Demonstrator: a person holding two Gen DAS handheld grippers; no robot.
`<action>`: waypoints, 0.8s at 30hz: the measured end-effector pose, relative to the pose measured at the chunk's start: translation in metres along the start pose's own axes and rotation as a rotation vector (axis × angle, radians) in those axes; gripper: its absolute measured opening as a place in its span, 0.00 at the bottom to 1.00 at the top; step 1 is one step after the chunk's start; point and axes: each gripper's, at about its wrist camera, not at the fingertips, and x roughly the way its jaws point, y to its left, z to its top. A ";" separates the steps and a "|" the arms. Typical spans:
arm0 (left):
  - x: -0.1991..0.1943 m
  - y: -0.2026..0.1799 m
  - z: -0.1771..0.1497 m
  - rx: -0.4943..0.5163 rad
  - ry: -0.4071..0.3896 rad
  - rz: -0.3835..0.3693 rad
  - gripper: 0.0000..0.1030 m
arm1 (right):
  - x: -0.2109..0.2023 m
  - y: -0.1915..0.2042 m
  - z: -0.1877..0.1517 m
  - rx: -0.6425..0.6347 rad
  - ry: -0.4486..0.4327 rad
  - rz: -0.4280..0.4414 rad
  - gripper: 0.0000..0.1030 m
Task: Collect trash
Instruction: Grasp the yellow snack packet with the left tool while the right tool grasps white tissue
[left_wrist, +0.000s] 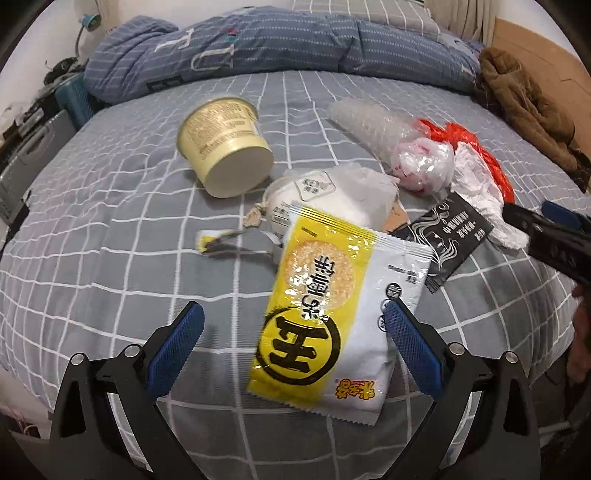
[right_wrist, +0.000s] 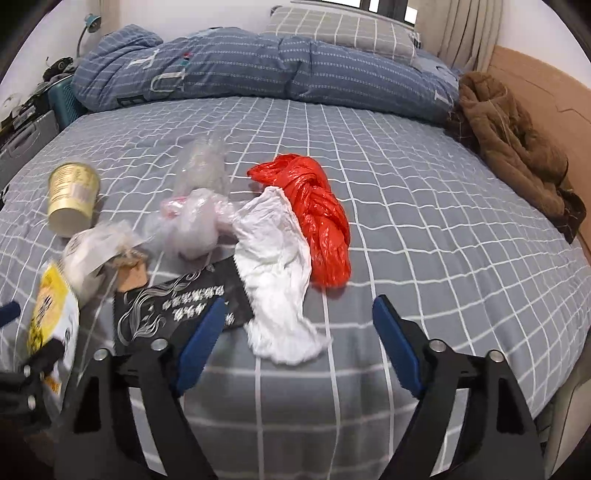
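Trash lies scattered on a grey checked bed sheet (left_wrist: 110, 229). My left gripper (left_wrist: 293, 325) is open, and a yellow and white snack packet (left_wrist: 325, 314) lies flat between its fingers, nearer the right one. Beyond it are a white pouch (left_wrist: 332, 195), a tipped yellow cup (left_wrist: 225, 147) and a black sachet (left_wrist: 447, 236). My right gripper (right_wrist: 299, 317) is open around the near end of a crumpled white tissue (right_wrist: 273, 258), pads clear of it. A red plastic bag (right_wrist: 317, 214) lies against the tissue, and clear plastic wrap (right_wrist: 199, 221) to its left.
A rolled blue duvet (right_wrist: 258, 70) and a pillow (right_wrist: 343, 29) lie across the far side of the bed. A brown garment (right_wrist: 517, 147) is heaped at the right by a wooden panel (right_wrist: 535, 85). Cluttered storage (left_wrist: 37, 122) stands off the left edge.
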 end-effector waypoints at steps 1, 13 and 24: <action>0.001 -0.001 -0.001 0.001 0.000 -0.005 0.94 | 0.004 0.000 0.002 -0.006 0.001 -0.005 0.73; 0.018 -0.011 -0.007 0.022 0.045 -0.042 0.79 | 0.055 0.001 0.015 0.001 0.105 0.017 0.56; 0.016 -0.016 -0.009 0.046 0.034 -0.078 0.28 | 0.059 0.009 0.009 -0.001 0.134 0.101 0.12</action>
